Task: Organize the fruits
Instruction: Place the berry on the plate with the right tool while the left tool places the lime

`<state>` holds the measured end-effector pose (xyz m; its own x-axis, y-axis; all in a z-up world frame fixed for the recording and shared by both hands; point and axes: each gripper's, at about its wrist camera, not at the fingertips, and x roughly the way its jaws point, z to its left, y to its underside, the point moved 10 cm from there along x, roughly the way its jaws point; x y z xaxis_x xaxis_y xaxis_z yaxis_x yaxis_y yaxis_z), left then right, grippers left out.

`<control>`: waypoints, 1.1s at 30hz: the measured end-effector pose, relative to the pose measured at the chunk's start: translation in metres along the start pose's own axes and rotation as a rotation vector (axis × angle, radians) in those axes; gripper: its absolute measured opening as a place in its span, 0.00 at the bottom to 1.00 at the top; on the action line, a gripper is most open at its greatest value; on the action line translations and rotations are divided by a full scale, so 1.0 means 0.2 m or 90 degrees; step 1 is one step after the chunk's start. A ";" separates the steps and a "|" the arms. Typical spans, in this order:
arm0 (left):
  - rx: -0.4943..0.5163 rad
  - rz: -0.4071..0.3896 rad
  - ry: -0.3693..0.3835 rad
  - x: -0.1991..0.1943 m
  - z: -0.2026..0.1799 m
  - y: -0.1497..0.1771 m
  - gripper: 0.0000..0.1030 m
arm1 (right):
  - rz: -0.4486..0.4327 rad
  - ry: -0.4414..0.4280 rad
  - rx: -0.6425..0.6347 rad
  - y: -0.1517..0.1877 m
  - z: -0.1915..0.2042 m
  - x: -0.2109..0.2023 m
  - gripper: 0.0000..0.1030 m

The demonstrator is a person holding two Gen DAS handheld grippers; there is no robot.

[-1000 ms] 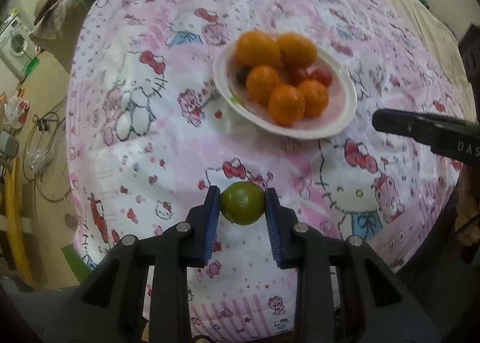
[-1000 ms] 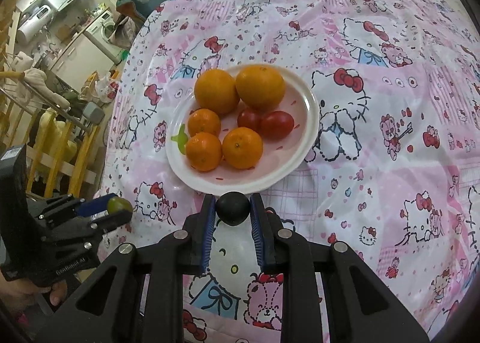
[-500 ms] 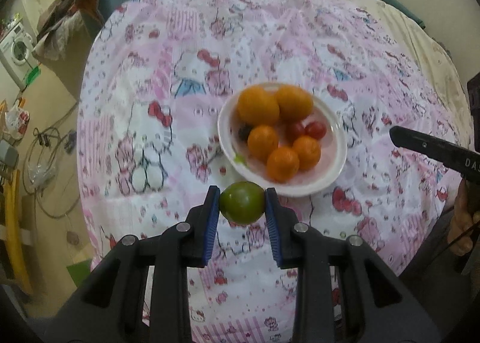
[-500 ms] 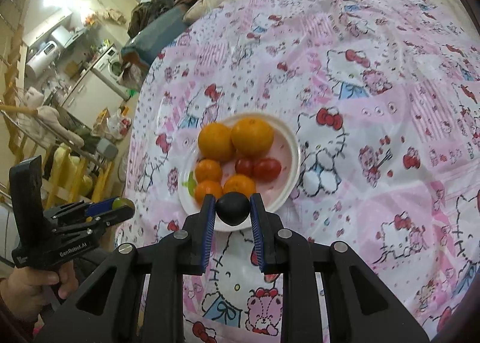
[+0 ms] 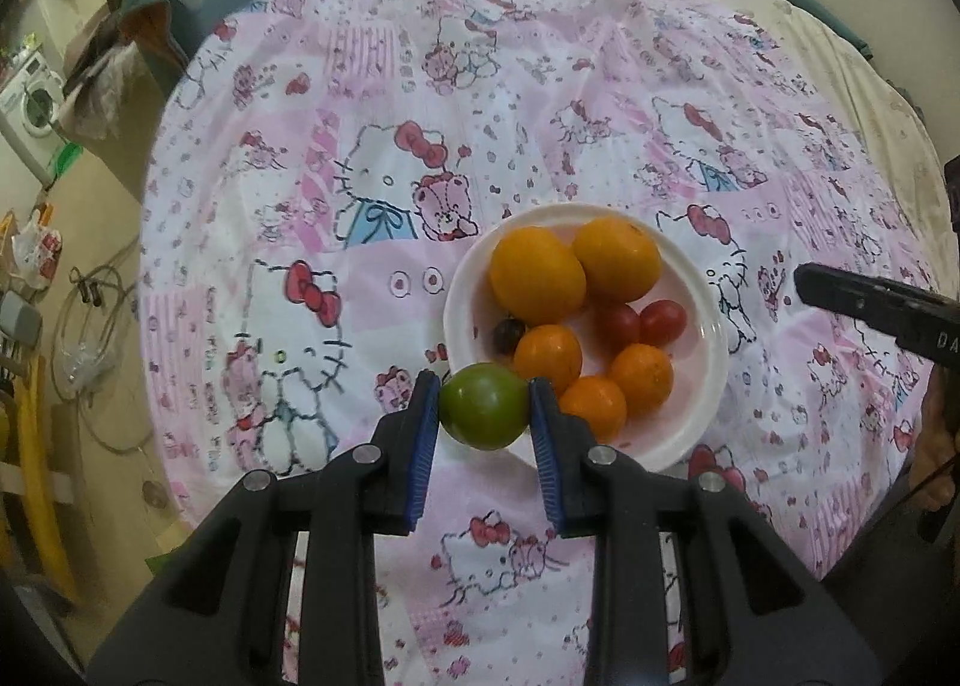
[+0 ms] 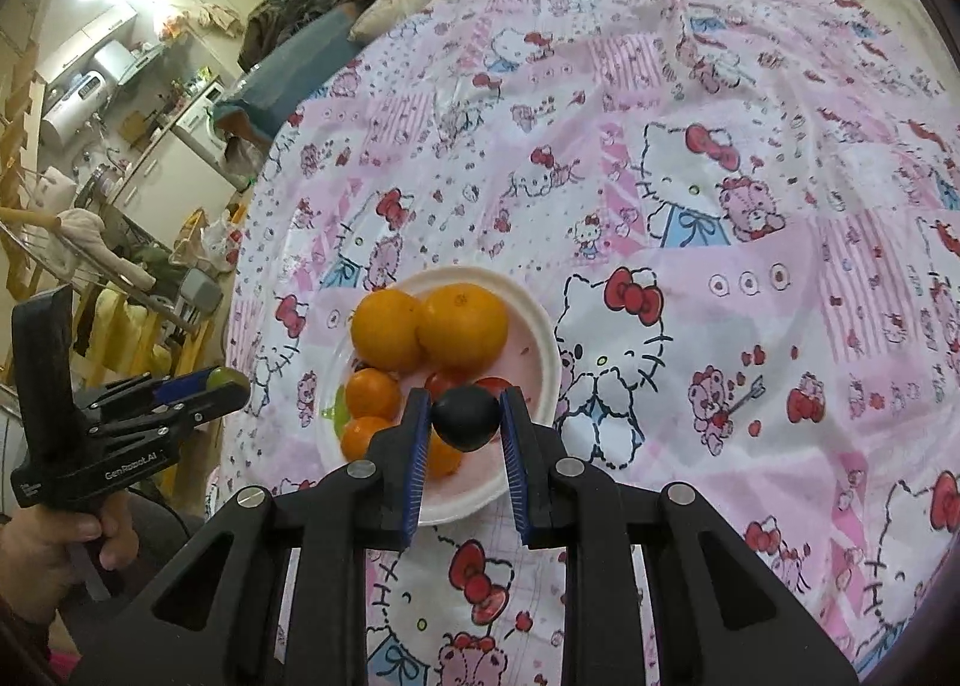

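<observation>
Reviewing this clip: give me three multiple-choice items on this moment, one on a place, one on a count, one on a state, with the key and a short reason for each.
1. Where does the white plate stand?
A. on the pink cartoon-print cloth
B. on a bare wooden floor
C. inside a basket

2. How many orange citrus fruits lie on the plate?
A. two
B. five
C. eight

3. What is the left gripper doing?
A. hanging open and empty
B. clamped on a green fruit
C. clamped on a spoon

Key: 1 A, the printed cloth shows all around the plate's rim. 2 B, two large and three small ones show in the left wrist view. 3 B, both blue pads press the fruit's sides, while the right gripper grips a dark round fruit.
</observation>
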<state>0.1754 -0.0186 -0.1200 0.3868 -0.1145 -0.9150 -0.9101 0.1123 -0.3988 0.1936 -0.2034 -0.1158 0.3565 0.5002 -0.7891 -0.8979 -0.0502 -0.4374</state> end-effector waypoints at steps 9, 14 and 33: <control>-0.050 0.044 0.028 0.22 0.01 -0.01 0.25 | 0.076 -0.002 0.012 0.06 -0.05 0.24 0.24; -0.107 0.070 0.056 0.31 0.04 0.01 0.26 | 0.104 -0.021 0.053 0.10 -0.07 0.32 0.24; -0.128 0.099 0.069 0.35 -0.01 0.02 0.62 | 0.121 -0.033 0.088 0.14 -0.08 0.37 0.28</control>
<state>0.1975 -0.0285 -0.1855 0.2322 -0.2180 -0.9479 -0.9726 -0.0603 -0.2244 0.1998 -0.1825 -0.1929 0.1667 0.5366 -0.8272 -0.9758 -0.0308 -0.2166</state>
